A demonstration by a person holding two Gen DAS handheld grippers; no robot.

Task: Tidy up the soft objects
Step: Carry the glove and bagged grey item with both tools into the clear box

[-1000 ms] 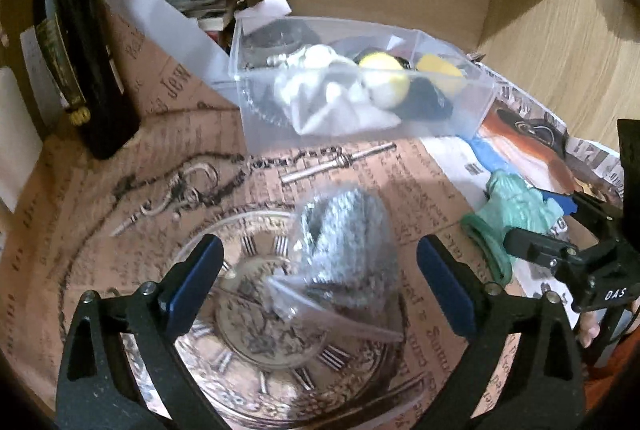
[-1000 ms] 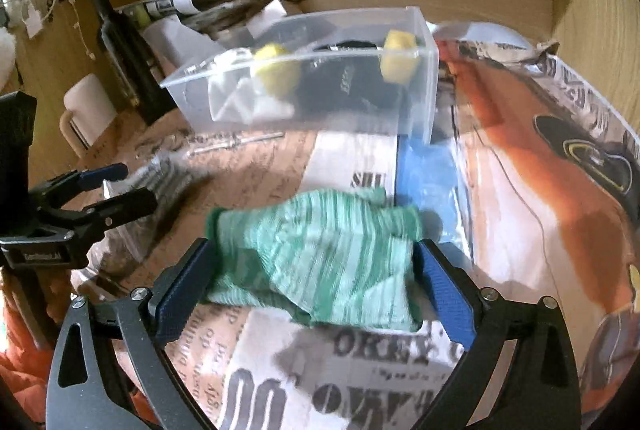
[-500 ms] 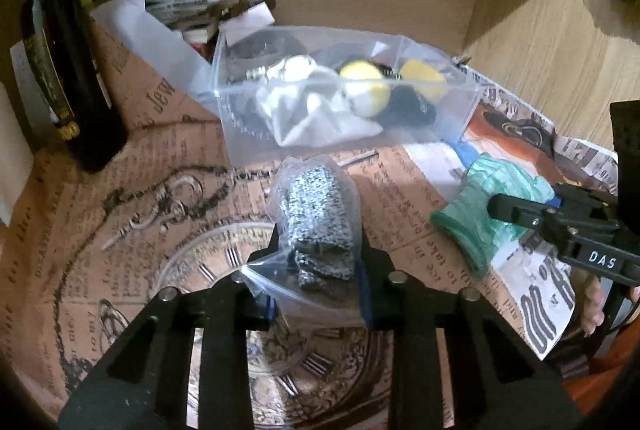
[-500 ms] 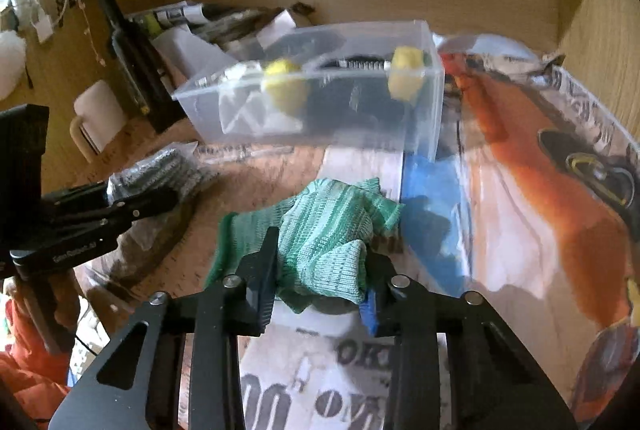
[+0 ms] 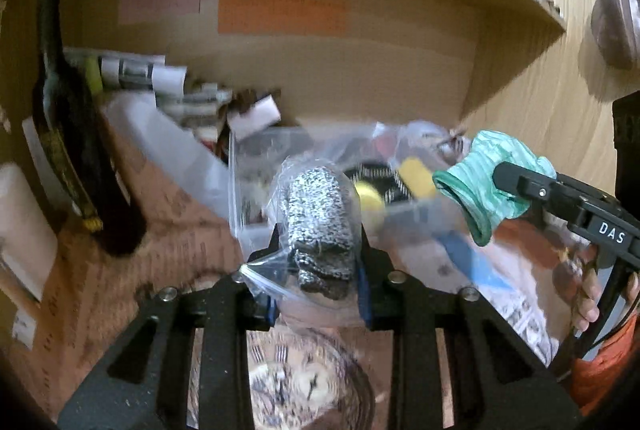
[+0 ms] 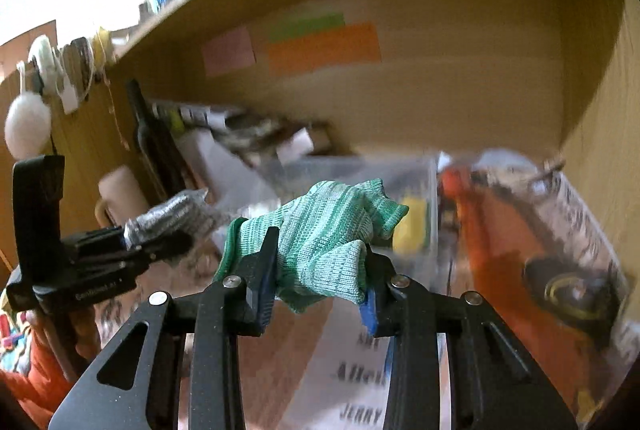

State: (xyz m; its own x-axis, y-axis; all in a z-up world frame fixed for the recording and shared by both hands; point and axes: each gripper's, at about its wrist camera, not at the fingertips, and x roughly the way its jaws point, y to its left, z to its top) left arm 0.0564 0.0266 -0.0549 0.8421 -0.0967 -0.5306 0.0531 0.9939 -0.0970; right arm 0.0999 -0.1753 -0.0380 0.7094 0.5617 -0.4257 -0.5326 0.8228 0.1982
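Note:
My left gripper (image 5: 318,270) is shut on a clear bag holding a grey knitted item (image 5: 320,226) and holds it above the table. My right gripper (image 6: 320,278) is shut on a green striped knitted glove (image 6: 324,230), also lifted; it shows in the left wrist view (image 5: 484,186) at the right. The grey bagged item shows in the right wrist view (image 6: 172,216) at the left. A clear plastic bin (image 5: 248,214) with yellow, white and black soft things stands just behind both held items.
A dark bottle (image 5: 76,158) stands at the left. Rolled papers and clutter (image 5: 168,86) lie behind the bin against the wooden back wall. A wooden side wall (image 6: 600,170) closes the right. Printed paper (image 6: 540,230) covers the table. A shelf runs overhead.
Both grippers closed on their items, then lifted them off the table and moved toward the clear bin. The views are now tilted upward and blurred by motion.

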